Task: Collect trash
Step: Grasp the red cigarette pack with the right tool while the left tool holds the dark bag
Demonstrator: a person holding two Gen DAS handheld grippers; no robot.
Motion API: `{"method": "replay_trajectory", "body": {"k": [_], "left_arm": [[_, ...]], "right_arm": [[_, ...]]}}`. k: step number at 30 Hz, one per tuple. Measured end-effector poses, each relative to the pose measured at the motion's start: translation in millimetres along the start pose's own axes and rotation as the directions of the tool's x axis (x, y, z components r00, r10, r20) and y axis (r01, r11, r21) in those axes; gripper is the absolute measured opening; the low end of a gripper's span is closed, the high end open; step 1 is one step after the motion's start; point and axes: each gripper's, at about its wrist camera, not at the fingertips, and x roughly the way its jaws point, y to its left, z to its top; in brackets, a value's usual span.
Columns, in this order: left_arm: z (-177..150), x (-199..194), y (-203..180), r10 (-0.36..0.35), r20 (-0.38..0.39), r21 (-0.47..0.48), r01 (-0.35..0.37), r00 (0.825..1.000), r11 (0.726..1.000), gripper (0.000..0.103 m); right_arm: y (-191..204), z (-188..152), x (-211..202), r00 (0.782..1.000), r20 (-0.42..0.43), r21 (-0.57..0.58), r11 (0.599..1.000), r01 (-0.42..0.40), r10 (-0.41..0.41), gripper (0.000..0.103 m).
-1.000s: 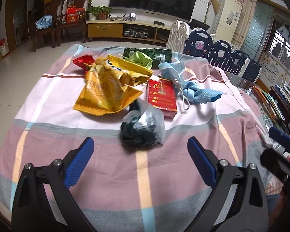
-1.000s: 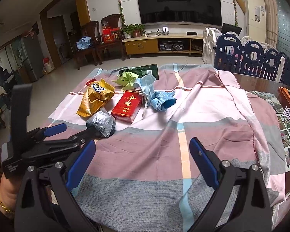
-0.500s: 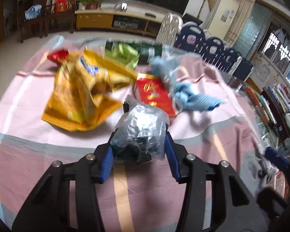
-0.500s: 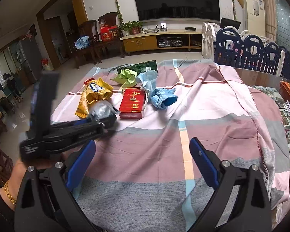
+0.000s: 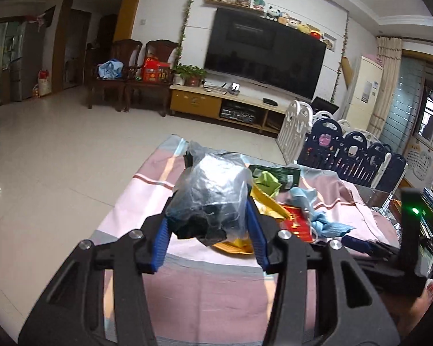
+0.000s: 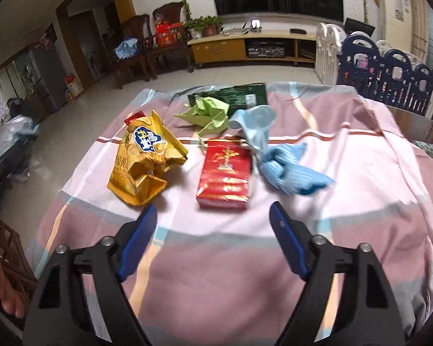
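Trash, a crinkly clear plastic bag with dark stuff inside (image 5: 213, 193), sits squeezed in the left gripper (image 5: 209, 248). Right gripper (image 6: 213, 242) jaws, just closing, stand apart, red box (image 6: 225, 173) at 12 o'clock.

Crinkled clear plastic bag (image 5: 213, 190) over dark contents, glossy. Yellow foil snack bag (image 6: 143, 163): shiny, creased. Red cellophane-wrapped carton (image 6: 225, 173): smooth, glossy. Blue ribbed cloth (image 6: 288, 170): matt. Pink-and-grey plaid cotton tablecloth (image 6: 360, 173): matt, wrinkled. Blue ridged gripper pads (image 6: 137, 242): matt plastic.
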Motion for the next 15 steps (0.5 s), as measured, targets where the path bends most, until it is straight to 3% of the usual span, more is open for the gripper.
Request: {"method": "replay_trajectory", "body": {"k": [5, 12, 14, 15], "left_arm": [[7, 7, 11, -0.003, -0.002, -0.027, 0.003, 1.0, 1.0, 0.049], [10, 8, 17, -0.019, -0.016, -0.046, 0.019, 1.0, 0.999, 0.05], [9, 9, 17, -0.025, -0.015, -0.05, 0.024, 1.0, 0.998, 0.05], [9, 7, 19, -0.025, -0.014, -0.05, 0.024, 1.0, 0.998, 0.05]], "right_arm": [[2, 28, 45, 0.998, -0.057, 0.013, 0.999, 0.033, -0.033, 0.071], [-8, 36, 96, 0.982, -0.176, 0.05, 0.996, 0.077, -0.067, 0.068], [-12, 32, 105, 0.978, -0.197, 0.061, 0.995, 0.079, -0.065, 0.058], [-10, 31, 104, 0.979, -0.188, 0.035, 0.995, 0.091, -0.083, 0.058]]}}
